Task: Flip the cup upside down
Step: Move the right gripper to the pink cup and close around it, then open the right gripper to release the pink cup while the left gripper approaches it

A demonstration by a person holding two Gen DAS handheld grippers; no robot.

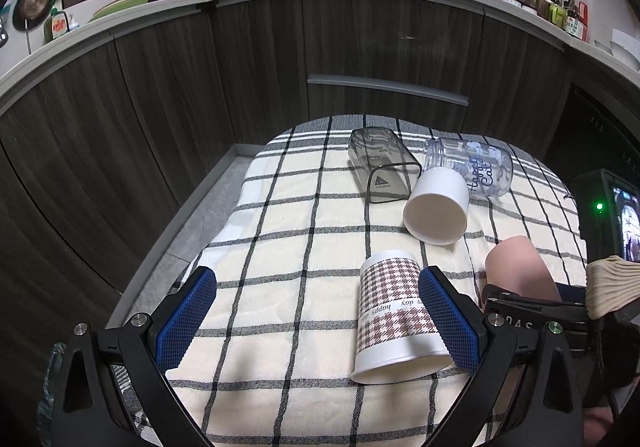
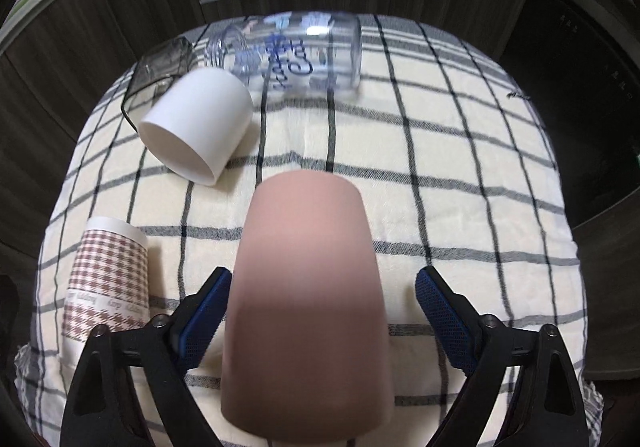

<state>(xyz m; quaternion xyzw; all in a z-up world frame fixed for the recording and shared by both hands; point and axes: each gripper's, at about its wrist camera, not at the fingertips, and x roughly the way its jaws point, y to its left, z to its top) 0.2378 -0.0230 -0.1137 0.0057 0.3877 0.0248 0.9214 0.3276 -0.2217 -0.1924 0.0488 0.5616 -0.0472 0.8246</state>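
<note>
Bare checked cloth (image 1: 280, 247) lies open across the left half of the tabletop, a wide lane up to the dark wood cabinet front (image 1: 160, 87). Right of centre it crowds: a smoky grey square container (image 1: 380, 167), a clear plastic bottle with blue lettering (image 1: 476, 167) and a plain white cup (image 1: 438, 207) lie on their sides, packed together at the far edge. Nearer, a houndstooth paper cup (image 1: 394, 311) stands upside down beside the left tongs' (image 1: 316, 321) right finger, and a pink cup (image 2: 306, 299), also inverted, fills the gap inside the right tongs (image 2: 324, 317). Open cloth stretches to the right of it.
</note>
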